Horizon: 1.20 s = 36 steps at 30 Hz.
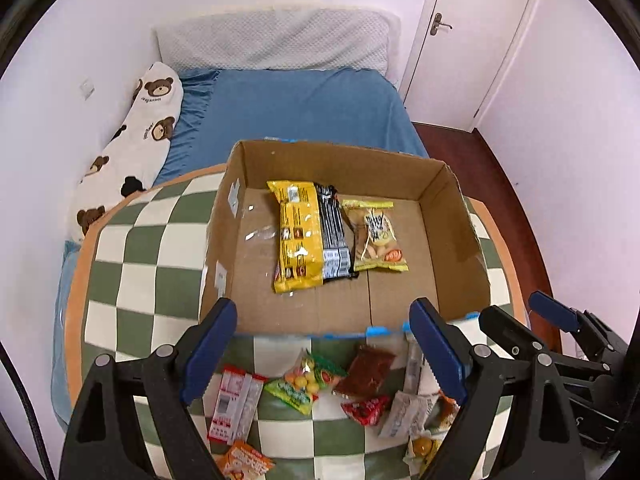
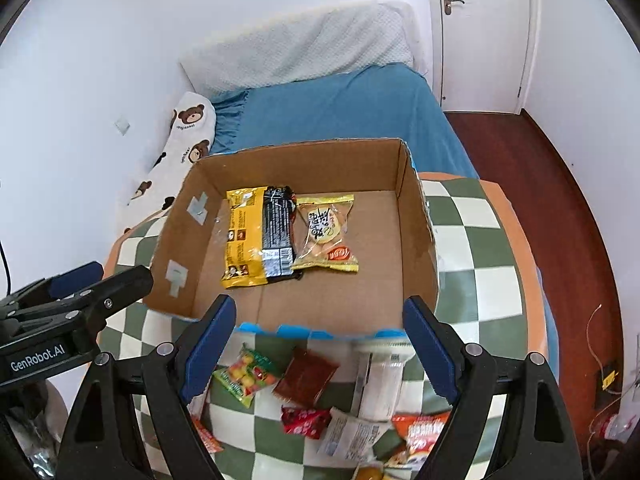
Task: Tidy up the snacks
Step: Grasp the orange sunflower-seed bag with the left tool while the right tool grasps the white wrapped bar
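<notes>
An open cardboard box (image 1: 452, 216) (image 2: 416, 232) stands on the green-and-white checked cloth (image 1: 132, 264) (image 2: 480, 264). Inside lie a yellow packet (image 1: 298, 236) (image 2: 244, 240), a black packet (image 1: 332, 236) (image 2: 278, 236) and a biscuit bag (image 1: 376, 236) (image 2: 326, 232), side by side. Loose snacks sit in front of the box: a green candy bag (image 1: 304, 384) (image 2: 246, 374), a brown packet (image 1: 366, 368) (image 2: 308, 376), a red packet (image 1: 366, 410) (image 2: 306, 422) and a clear jar (image 2: 380, 380). My left gripper (image 1: 324, 344) (image 2: 120, 272) and right gripper (image 2: 320, 344) (image 1: 524, 316) hover above this pile, both open and empty.
Beyond the table lies a bed with a blue sheet (image 1: 304, 104) (image 2: 340, 108), a bear-print pillow (image 1: 132, 148) along the left wall and a white pillow at the head. A white door (image 1: 472, 40) and dark wooden floor (image 2: 560, 200) are to the right.
</notes>
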Available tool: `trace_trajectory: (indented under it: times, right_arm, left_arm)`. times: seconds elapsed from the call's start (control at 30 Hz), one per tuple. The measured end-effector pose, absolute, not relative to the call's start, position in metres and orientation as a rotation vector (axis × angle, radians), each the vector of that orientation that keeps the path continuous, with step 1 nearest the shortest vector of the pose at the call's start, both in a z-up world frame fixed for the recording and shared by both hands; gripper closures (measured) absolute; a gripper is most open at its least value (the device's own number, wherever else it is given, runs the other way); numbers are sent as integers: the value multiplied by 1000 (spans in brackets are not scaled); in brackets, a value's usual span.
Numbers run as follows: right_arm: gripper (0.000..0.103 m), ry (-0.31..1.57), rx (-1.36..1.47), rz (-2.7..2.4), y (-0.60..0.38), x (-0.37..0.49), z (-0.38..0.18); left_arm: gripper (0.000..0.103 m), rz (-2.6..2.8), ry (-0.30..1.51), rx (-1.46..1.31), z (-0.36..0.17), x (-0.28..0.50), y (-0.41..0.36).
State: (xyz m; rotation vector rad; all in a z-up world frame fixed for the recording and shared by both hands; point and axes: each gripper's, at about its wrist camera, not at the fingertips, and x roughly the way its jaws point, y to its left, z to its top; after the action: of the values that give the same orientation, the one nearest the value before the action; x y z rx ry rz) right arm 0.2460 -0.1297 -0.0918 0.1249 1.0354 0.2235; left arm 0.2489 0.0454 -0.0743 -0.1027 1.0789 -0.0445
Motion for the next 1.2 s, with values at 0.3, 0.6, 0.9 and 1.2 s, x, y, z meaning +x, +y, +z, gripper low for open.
trace_trajectory:
  times: [0.3, 0.6, 0.9, 1.2]
  right_arm:
    - [15, 1135, 227, 225, -134, 209, -127]
    - [15, 1319, 284, 219, -131, 188, -212]
    - [15, 1413, 214, 243, -117, 190, -247]
    - [15, 1446, 173, 240, -117, 191, -261]
  left_arm:
    - [15, 55, 1208, -223, -121, 203, 89]
    - [15, 249, 1536, -545, -261, 108, 173]
    - [15, 163, 1615, -311, -305, 91, 151]
    - [15, -12, 1644, 505, -347, 90, 51]
